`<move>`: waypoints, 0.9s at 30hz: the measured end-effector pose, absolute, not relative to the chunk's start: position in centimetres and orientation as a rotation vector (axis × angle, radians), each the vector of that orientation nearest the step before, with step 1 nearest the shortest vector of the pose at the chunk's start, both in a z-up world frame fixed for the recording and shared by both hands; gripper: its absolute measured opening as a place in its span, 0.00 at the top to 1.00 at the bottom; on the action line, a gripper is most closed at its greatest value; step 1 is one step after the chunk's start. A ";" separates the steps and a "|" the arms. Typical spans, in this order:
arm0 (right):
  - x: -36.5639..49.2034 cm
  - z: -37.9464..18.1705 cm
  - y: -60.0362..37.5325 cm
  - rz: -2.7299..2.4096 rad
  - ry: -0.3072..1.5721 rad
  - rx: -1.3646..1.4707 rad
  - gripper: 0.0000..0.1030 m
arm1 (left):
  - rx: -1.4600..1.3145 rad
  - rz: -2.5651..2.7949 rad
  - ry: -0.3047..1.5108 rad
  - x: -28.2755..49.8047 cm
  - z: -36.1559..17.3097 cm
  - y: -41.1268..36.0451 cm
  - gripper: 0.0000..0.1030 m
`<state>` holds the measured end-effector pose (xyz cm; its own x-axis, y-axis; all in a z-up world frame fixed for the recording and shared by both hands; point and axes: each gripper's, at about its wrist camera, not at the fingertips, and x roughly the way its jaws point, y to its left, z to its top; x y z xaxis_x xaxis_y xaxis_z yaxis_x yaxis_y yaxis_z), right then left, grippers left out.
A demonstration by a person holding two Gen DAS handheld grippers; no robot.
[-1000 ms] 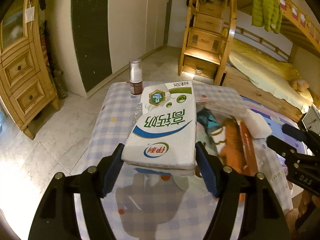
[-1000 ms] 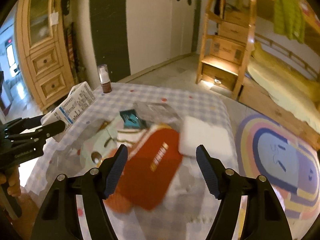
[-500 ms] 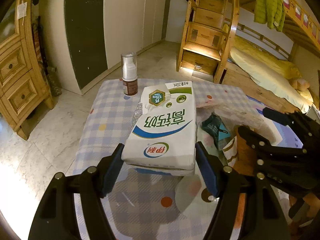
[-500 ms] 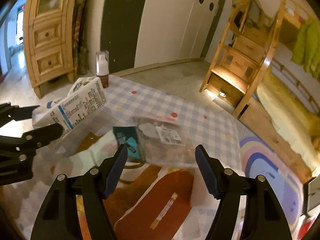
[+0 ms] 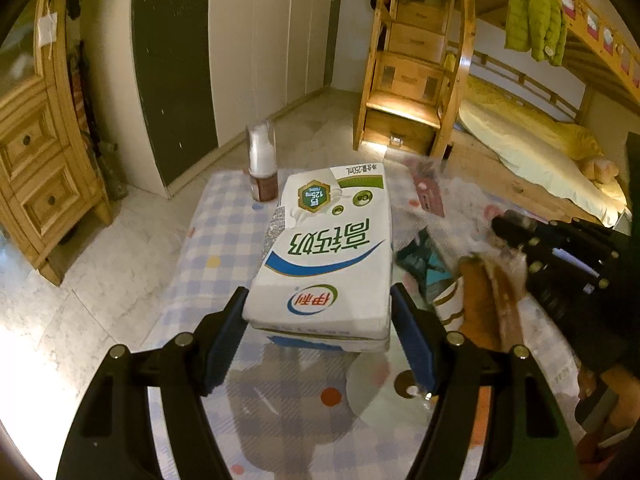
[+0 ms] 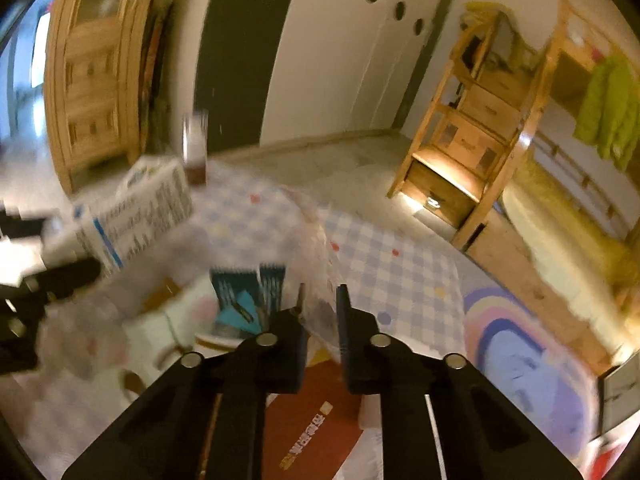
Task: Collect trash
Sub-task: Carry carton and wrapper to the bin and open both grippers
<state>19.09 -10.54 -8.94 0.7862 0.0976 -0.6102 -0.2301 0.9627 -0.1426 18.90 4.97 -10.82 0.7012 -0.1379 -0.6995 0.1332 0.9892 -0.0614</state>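
My left gripper (image 5: pixel 318 320) is shut on a white and green milk carton (image 5: pixel 326 256) and holds it above the checked table (image 5: pixel 224 232). The carton also shows at the left of the right wrist view (image 6: pixel 136 216). My right gripper (image 6: pixel 320 312) is shut on the edge of a clear plastic bag (image 6: pixel 316 232) that holds trash: a red packet (image 6: pixel 312 416), a teal wrapper (image 6: pixel 240 300) and a paper cup (image 6: pixel 216 344). In the left wrist view the right gripper (image 5: pixel 516 228) is at the right, by the bag (image 5: pixel 452 208).
A small pump bottle (image 5: pixel 262 168) stands at the table's far edge. A wooden cabinet (image 5: pixel 36 160) is at the left, wardrobe doors (image 5: pixel 256 40) behind, a bunk bed with stairs (image 5: pixel 416 92) at the right. A rainbow rug (image 6: pixel 520 340) lies right of the table.
My right gripper has closed on the clear bag's edge and lifted it; it was open half a second ago. The left gripper has kept hold of the carton and moved slightly forward.
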 end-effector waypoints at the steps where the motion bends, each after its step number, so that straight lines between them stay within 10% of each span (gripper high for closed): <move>1: 18.5 -7.9 -11.4 0.197 0.631 -0.152 0.96 | -0.005 -0.152 0.770 18.5 -10.4 4.9 0.33; 27: -3.4 -8.3 -31.5 -0.213 0.620 0.224 0.97 | 0.224 -0.647 0.706 5.4 -10.9 -18.1 0.33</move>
